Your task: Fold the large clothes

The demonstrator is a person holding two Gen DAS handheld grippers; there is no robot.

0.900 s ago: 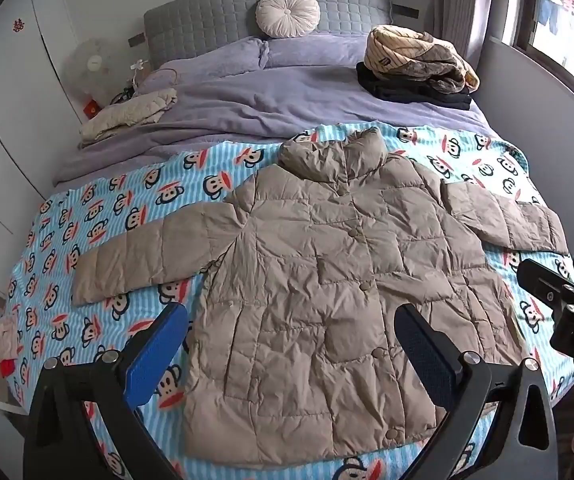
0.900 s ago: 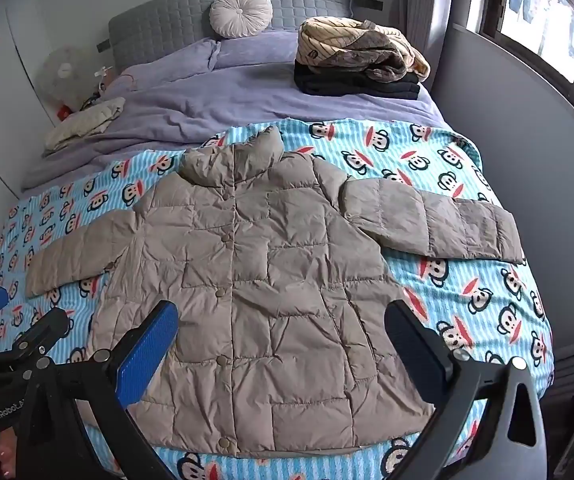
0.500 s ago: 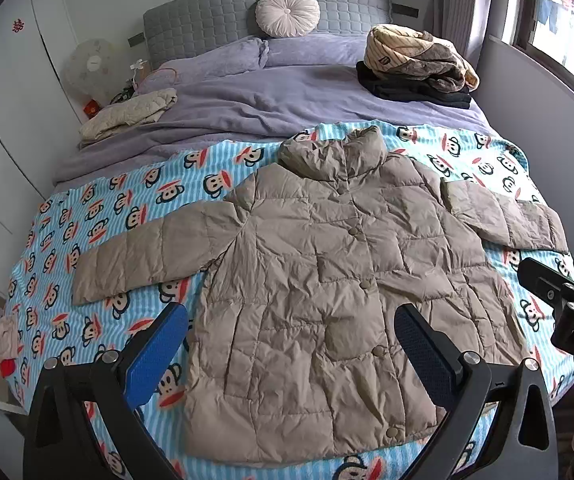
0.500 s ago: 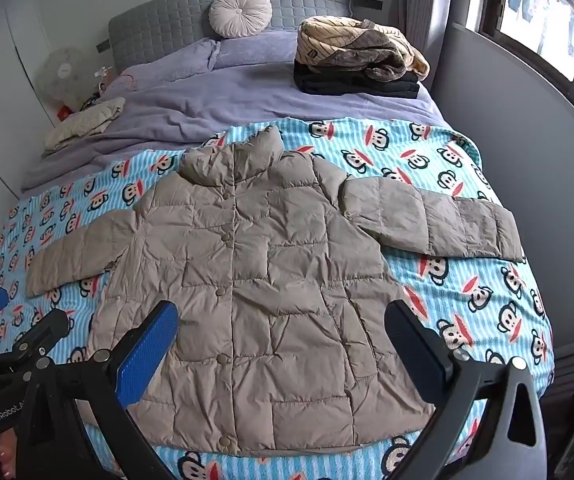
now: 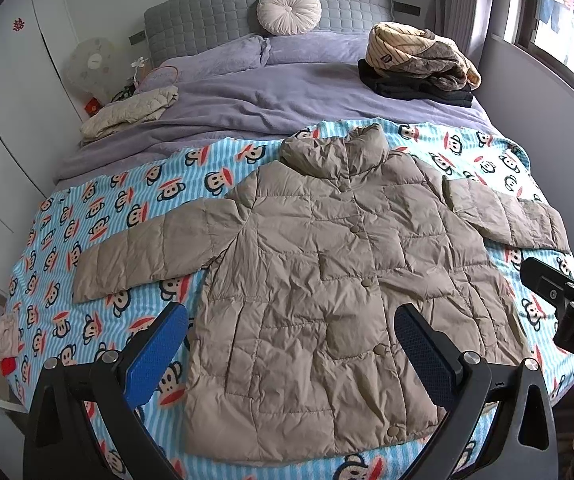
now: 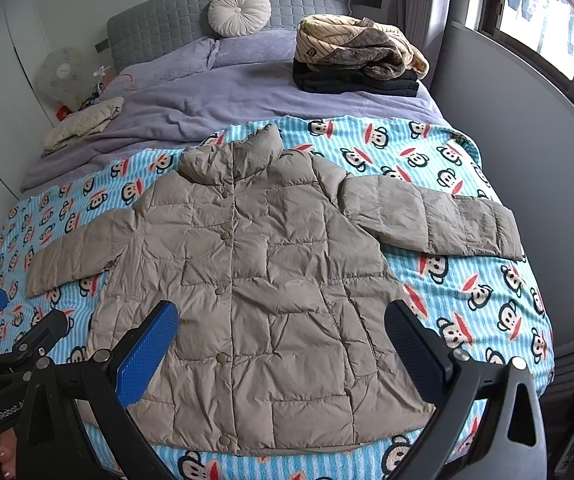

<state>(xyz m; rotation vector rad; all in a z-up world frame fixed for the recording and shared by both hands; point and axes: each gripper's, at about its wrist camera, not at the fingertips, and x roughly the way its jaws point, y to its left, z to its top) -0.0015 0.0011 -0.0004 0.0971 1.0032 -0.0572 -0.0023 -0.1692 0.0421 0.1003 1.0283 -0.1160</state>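
Note:
A beige quilted puffer jacket [image 5: 327, 272] lies flat and buttoned on a blue monkey-print blanket [image 5: 135, 208], collar toward the headboard, both sleeves spread out sideways. It also shows in the right wrist view [image 6: 263, 280]. My left gripper [image 5: 291, 344] is open and empty, held above the jacket's hem. My right gripper [image 6: 281, 340] is open and empty, also above the hem. The right gripper's body shows at the right edge of the left wrist view [image 5: 567, 304]. The left gripper shows at the left edge of the right wrist view [image 6: 15, 336].
A stack of folded clothes [image 5: 419, 68] sits at the back right of the bed. A cream folded garment [image 5: 127, 112] lies at the back left. A round cushion [image 5: 289, 10] leans on the grey headboard. A grey wall [image 6: 527, 152] runs along the bed's right side.
Both views have shifted very slightly; the jacket and both open grippers stay as they were.

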